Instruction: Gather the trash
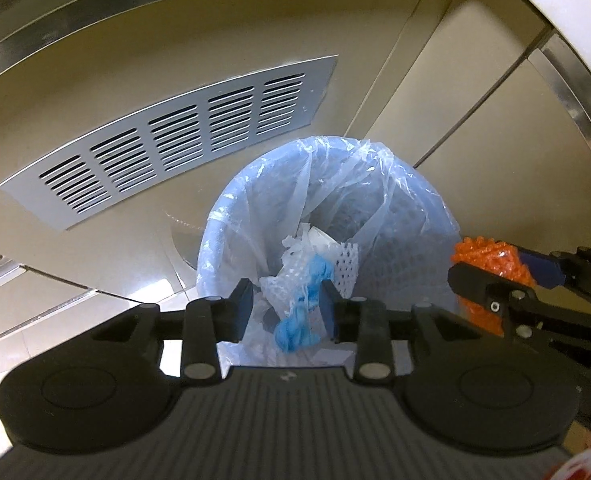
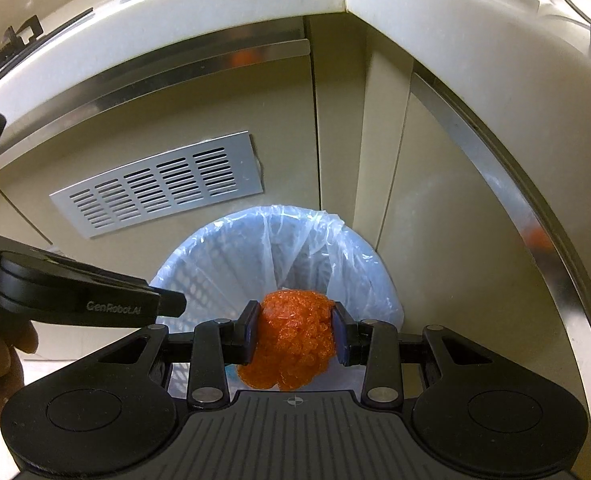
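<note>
Right gripper (image 2: pixel 296 334): we find its pads clamped on an orange crumpled wad (image 2: pixel 295 340), one pad on each side, held over the near rim of the lined waste basket (image 2: pixel 199 256).
Left gripper (image 1: pixel 286 304): fingers stand apart over the basket mouth; a blue crumpled scrap (image 1: pixel 301 312) shows between them, but we judge it lies below in the basket, not gripped. The fisheye view makes depth hard to read here, so we hold this loosely.
Basket position: on the floor, against the cabinet front and at the inner corner where two cabinet runs meet, under the white countertop edge (image 2: pixel 215 4); a vent grille (image 2: pixel 159 188) sits on the cabinet panel to its left.
Done so far: trash already in the basket, namely the blue scrap, white foam netting (image 1: pixel 345 268) and pale film or paper.
Left to do: release of the orange wad into the liner; we judge this drop is the step in hand. Whether more trash waits elsewhere we cannot see.
Count, grippers: two.
Count, baskets: one, with one clear plastic liner (image 1: pixel 335 168).
Count, orange wads: one.
Count, blue scraps: one.
Count, netting pieces: one seen.
Count, vent grilles: one.
</note>
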`<state>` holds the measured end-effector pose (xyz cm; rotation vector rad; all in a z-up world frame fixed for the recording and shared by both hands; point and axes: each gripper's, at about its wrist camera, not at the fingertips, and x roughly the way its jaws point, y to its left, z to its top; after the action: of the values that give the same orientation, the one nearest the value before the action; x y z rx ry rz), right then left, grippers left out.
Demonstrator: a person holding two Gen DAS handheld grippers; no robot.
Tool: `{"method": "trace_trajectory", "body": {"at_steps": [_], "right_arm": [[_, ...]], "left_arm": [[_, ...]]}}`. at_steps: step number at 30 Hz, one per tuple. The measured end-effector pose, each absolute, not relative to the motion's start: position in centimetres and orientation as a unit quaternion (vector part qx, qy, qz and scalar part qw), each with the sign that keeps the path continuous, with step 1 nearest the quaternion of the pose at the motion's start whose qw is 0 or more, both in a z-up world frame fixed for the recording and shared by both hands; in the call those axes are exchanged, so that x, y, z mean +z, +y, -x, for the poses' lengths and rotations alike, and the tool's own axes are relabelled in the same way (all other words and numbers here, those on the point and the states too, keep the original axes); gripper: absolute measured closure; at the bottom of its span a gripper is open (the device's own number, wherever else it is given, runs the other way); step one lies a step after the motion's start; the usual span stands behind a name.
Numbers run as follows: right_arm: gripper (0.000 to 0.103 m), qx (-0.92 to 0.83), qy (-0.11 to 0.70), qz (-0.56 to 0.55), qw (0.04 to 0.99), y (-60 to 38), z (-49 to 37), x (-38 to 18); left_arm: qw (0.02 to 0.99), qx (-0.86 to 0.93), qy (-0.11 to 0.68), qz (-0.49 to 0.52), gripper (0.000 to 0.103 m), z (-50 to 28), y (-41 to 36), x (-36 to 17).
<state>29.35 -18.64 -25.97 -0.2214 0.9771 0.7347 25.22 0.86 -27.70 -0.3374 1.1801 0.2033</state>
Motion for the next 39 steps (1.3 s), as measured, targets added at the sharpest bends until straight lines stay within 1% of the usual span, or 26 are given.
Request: {"method": "trace_trajectory", "body": {"at_steps": [16,18,19,20,21,30,39], "right_arm": [[0.066,0.351,0.459,0.098,0.81,-17.5,-29.2,-26.1],[0.061,0.349,0.465,0.092,0.809,-17.5,-29.4,-26.4],[0.052,0.346,0.466,0.089,0.809,-17.5,-29.6,-26.6],[0.04,0.343,0.466,0.087,0.811,-17.5,-29.6,-26.7],[0.037,0.341,0.464,0.086,0.813,-17.6,-29.7,-26.7],[0.037,0.338,0.472,0.088,0.81,-17.7,-29.5,-26.5],[0.037,0.35,0.446,0.084,0.819,-17.9,-27.7,-22.2]], "left_arm": [[0.81,0.114,0.551,0.166,0.071,-22.9,2.4,-27.2],[0.809,0.114,0.551,0.167,0.071,-22.8,2.5,-27.2],[0.809,0.115,0.552,0.167,0.071,-22.8,2.4,-27.3],[0.809,0.114,0.552,0.168,0.071,-22.8,2.4,-27.3],[0.808,0.114,0.552,0.169,0.071,-22.8,2.4,-27.3],[0.81,0.112,0.551,0.168,0.071,-22.3,2.6,-27.0],[0.83,0.095,0.526,0.158,0.071,-21.4,2.3,-23.5]]}}
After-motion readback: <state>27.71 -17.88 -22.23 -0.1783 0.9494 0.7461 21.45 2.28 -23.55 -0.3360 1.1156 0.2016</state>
